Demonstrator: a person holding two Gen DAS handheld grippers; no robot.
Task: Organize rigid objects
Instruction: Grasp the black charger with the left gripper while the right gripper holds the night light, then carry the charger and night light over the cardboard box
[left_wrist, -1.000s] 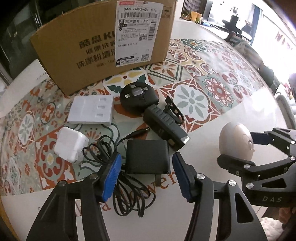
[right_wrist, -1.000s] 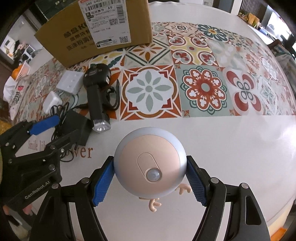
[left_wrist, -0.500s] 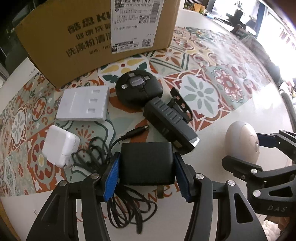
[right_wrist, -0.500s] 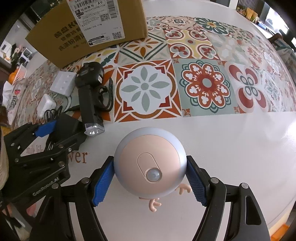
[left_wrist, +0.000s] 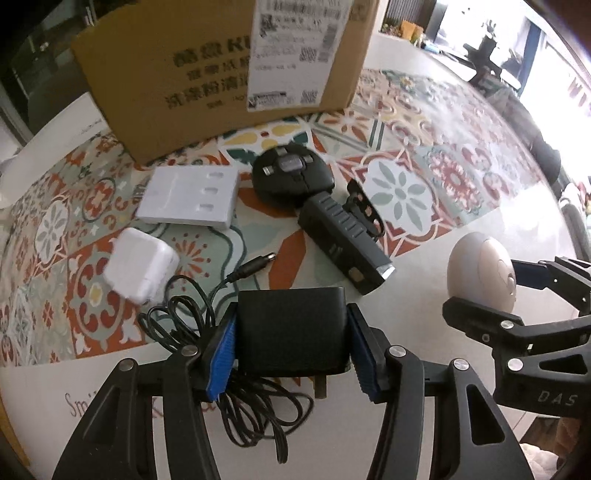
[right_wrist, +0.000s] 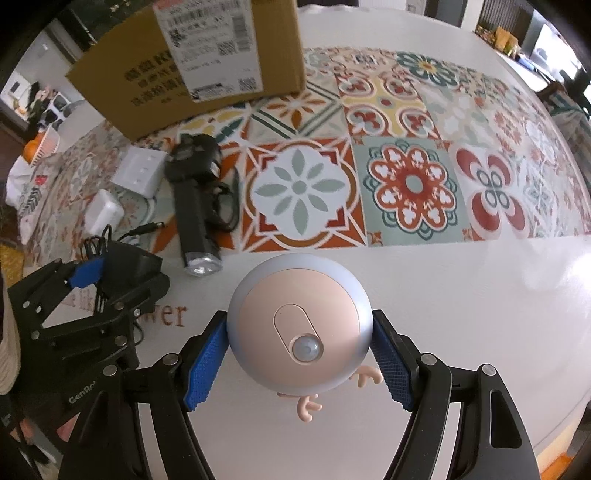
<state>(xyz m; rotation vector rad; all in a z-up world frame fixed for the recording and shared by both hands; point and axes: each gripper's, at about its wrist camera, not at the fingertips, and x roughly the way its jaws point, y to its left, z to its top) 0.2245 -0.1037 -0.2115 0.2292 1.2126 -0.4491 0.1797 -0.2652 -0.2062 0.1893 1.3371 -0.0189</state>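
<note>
Left gripper (left_wrist: 291, 350) is pinching the black power adapter (left_wrist: 291, 328), cord (left_wrist: 258, 406) dangling toward 6 o'clock. Right gripper (right_wrist: 297, 354) squeezes the round sensor light (right_wrist: 299, 321); flashlight (right_wrist: 192, 218) lies at its 10 o'clock, cardboard box (right_wrist: 192, 70) beyond.

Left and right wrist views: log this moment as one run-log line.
left gripper: shut on black power adapter | right gripper: shut on round sensor light | flashlight, white charger, cardboard box: untouched

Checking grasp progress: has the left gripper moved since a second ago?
Yes. The left gripper advanced toward the brown cardboard box and closed; its blue pads now clamp the black rectangular power adapter.
</note>
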